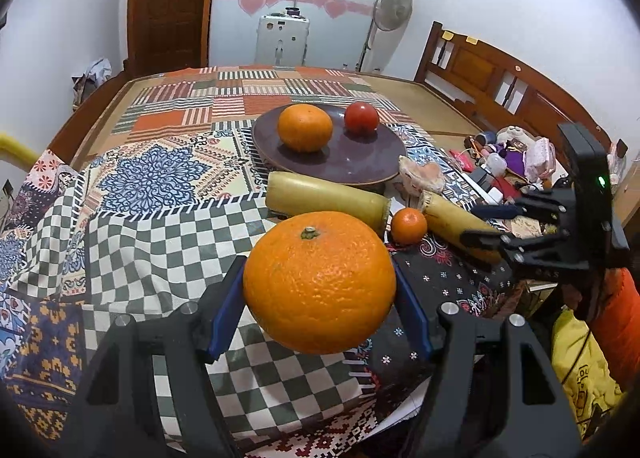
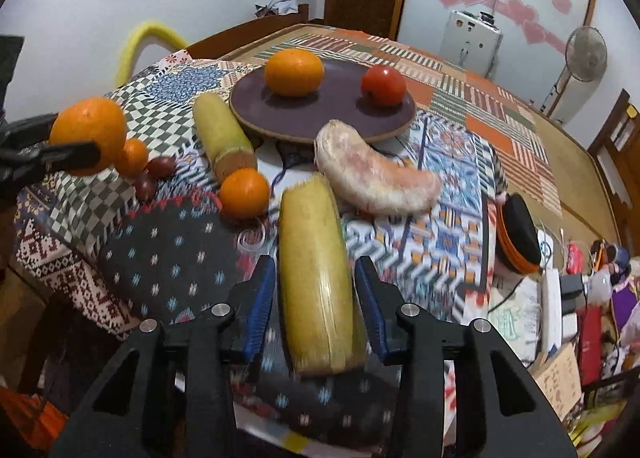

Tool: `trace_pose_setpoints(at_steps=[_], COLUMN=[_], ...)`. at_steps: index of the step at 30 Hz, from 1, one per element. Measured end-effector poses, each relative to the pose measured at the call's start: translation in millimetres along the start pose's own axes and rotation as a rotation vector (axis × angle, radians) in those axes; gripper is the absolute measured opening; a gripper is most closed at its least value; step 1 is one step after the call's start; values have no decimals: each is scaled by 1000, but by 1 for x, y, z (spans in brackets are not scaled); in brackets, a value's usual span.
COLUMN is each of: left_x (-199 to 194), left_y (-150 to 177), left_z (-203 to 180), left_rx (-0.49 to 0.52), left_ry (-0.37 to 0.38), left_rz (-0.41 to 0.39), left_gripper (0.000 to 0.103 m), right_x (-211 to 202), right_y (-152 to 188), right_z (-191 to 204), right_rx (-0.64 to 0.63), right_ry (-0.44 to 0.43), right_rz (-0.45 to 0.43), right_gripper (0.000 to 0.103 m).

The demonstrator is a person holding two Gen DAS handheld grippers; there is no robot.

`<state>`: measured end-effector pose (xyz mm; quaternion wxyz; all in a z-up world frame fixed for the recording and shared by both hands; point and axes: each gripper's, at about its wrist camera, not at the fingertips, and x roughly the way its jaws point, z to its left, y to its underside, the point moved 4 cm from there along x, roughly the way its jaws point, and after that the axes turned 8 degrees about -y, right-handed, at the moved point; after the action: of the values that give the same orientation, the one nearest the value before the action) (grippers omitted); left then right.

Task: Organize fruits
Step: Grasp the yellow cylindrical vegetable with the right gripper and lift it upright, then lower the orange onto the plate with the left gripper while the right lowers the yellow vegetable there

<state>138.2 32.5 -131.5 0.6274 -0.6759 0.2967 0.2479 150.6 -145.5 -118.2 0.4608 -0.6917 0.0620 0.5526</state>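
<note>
patchwork cloth covers the bed under the fruit. centre-bottom of the right wrist view, the right gripper straddles a yellow banana whose long axis runs away from the camera, in line with the fingers; narrow blue pads flank it, but contact is unclear and its near end is blurred. the left gripper clamps a big orange, lower centre of its view, with the plate beyond at upper centre. my judgement: the left is nearer delivery.
</note>
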Motion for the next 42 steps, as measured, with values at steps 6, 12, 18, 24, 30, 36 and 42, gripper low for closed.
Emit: trace_pose_setpoints(at_steps=[6, 12, 18, 24, 30, 36, 42], left_x=[9, 16, 28, 37, 57, 87, 109], left_y=[-3, -11, -25, -50, -71, -82, -87], left_z=[1, 0, -2, -9, -15, -16, -21], left_rx=[5, 9, -1, 16, 26, -3, -7], left_ry=[-2, -6, -5, -13, -13, 24, 23], left_rz=[7, -5, -15, -49, -50, 15, 47], left_gripper=[68, 68, 68, 68, 68, 68, 68], right_x=[28, 10, -16, -23, -22, -21, -25], right_y=[-10, -12, -25, -47, -63, -78, -91], right_z=[0, -3, -5, -3, -15, -26, -33], right_rx=[-22, 16, 43, 23, 36, 64, 80], right_ry=[-6, -51, -54, -58, -94, -118, -130], right_rz=[33, -40, -142, -196, -236, -285, -334], right_gripper=[38, 36, 35, 34, 33, 34, 34])
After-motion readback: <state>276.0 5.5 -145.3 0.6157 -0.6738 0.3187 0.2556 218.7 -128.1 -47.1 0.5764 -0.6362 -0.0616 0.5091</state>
